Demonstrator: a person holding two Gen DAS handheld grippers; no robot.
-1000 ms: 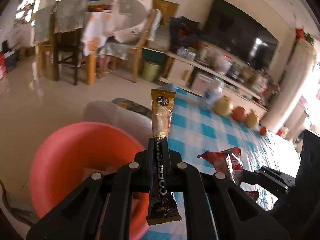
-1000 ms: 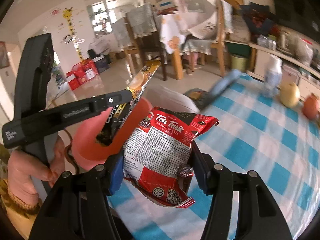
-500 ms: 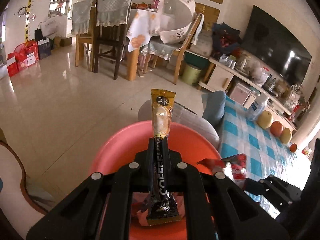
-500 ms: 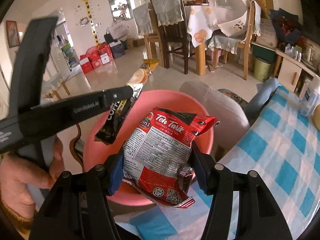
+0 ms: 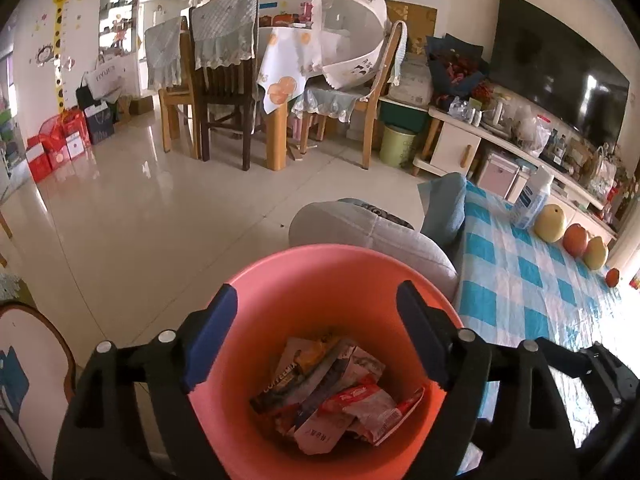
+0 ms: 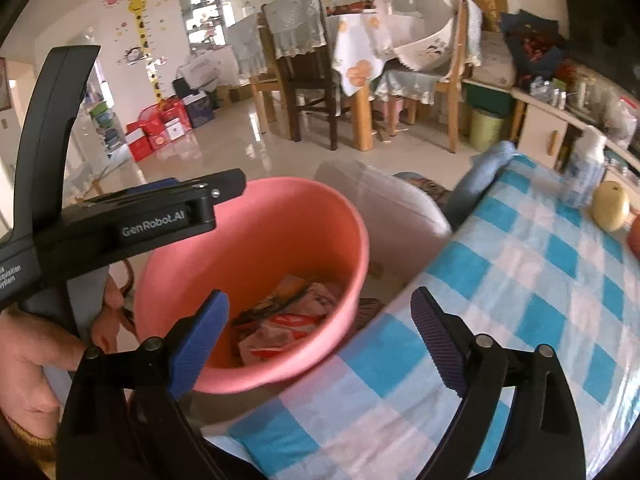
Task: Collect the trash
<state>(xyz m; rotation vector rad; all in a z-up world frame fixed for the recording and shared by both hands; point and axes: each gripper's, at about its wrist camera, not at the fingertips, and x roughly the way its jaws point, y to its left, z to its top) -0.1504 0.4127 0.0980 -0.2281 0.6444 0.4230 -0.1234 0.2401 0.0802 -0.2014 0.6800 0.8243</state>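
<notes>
A pink bucket [image 5: 280, 276] stands on the floor beside the table with the blue-checked cloth [image 5: 532, 276]. Several wrappers [image 5: 336, 388] lie in its bottom, among them a dark coffee stick and a red tea sachet. My left gripper [image 5: 316, 300] hangs over the bucket, its jaws opening wide with nothing between them. In the right wrist view the bucket [image 6: 312, 208] sits at centre left with the wrappers [image 6: 288, 316] inside. My right gripper [image 6: 318, 306] hovers at the table's edge next to the bucket, jaws opening, empty. The left gripper's body [image 6: 120, 220] crosses the left side there.
A grey cushioned seat [image 5: 372, 232] and a blue rolled cloth [image 5: 444, 204] lie behind the bucket. A white bottle [image 5: 532, 200] and several fruits [image 5: 576, 236] stand along the table's far side. Dining chairs [image 5: 224, 96] and shiny floor lie beyond. A hand [image 6: 28, 368] grips the left tool.
Both grippers let go: the coffee stick left the left jaws and the red tea sachet left the right jaws, and both now lie in the bucket. Both hands moved over the bucket.
</notes>
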